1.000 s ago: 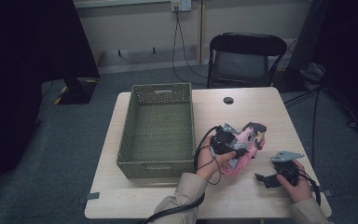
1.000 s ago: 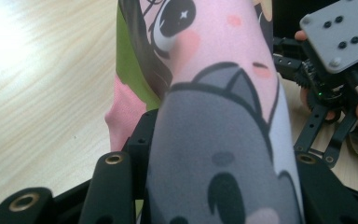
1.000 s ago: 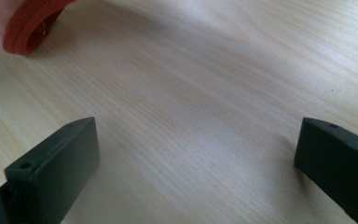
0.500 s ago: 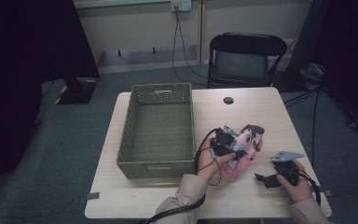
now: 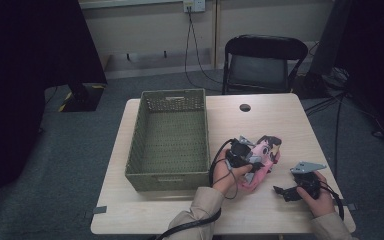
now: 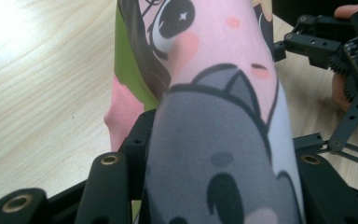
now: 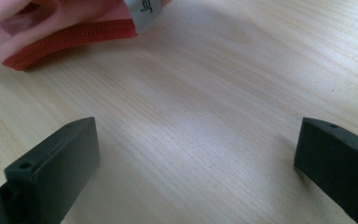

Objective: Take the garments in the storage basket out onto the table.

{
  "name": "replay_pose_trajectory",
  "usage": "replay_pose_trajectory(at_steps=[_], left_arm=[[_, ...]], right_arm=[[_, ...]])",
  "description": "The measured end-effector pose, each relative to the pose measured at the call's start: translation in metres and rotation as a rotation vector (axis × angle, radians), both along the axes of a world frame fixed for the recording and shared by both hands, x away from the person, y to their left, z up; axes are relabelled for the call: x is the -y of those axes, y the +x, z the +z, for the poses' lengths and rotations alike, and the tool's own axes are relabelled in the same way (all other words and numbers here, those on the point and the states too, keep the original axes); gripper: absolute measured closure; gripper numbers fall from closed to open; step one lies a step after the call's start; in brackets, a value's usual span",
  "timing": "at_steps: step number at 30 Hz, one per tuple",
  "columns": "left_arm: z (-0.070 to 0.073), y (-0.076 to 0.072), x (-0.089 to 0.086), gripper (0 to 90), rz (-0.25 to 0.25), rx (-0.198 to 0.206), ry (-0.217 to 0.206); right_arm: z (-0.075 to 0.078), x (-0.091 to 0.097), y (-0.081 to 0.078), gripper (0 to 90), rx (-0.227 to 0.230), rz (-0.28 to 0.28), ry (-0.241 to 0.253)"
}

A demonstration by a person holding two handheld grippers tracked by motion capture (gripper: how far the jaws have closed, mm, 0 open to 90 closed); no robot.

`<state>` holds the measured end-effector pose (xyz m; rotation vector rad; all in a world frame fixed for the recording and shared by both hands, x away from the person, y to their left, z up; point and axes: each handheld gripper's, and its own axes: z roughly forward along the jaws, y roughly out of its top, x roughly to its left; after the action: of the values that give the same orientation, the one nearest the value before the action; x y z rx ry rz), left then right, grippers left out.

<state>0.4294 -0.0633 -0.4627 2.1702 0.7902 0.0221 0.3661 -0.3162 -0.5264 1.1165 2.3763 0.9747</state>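
A: Right of the basket (image 5: 169, 137), on the surface (image 5: 275, 117), the left gripper (image 5: 247, 159) has the pink pouch (image 5: 262, 162). Fingers (image 6: 114, 175) sit on either side of it, close together, fabric pinched between. They've just been opening a touch, pouch not out of them yet.

B: And the right one?

A: Right gripper (image 5: 286, 193) is parked near the front edge, fingers (image 7: 56, 158) spread wide, nothing between them, just bare wood. Pouch edge is a bit beyond its tips.

B: What does the pouch look like up close?

A: Soft stretchy fabric, pink, with a printed cartoon face: big dark eye, blush spots, grey patches, a green strip down one side. From the right gripper view you see a red stitched hem and a small grey tag (image 7: 142, 14). It's limp and bunches up where it's squeezed.

B: So how to run this step?

A: My read is it goes into the basket. If so: don't let the grip slacken further, firm it up first since the cloth is slippery and thick there. Lift clear of the basket wall before crossing, the loose end will drag otherwise. Let go low over the basket floor. Keep the right hand where it is, out of the path.
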Motion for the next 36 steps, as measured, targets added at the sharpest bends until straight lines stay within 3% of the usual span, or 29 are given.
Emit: replay_pose_trajectory(at_steps=[13,31,36], left_arm=[[-0.0078,0.0015,0.0036,47.8,-0.011,-0.009,0.019],[-0.0101,0.0024,0.0031,43.0,-0.015,-0.013,-0.004],[-0.0074,0.0026,0.002,37.9,-0.014,-0.006,-0.017]], right_arm=[[0.0,0.0,0.0,0.0,0.0,0.001,0.0],[0.0,0.0,0.0,0.0,0.0,0.001,0.001],[0.0,0.0,0.0,0.0,0.0,0.0,0.001]])
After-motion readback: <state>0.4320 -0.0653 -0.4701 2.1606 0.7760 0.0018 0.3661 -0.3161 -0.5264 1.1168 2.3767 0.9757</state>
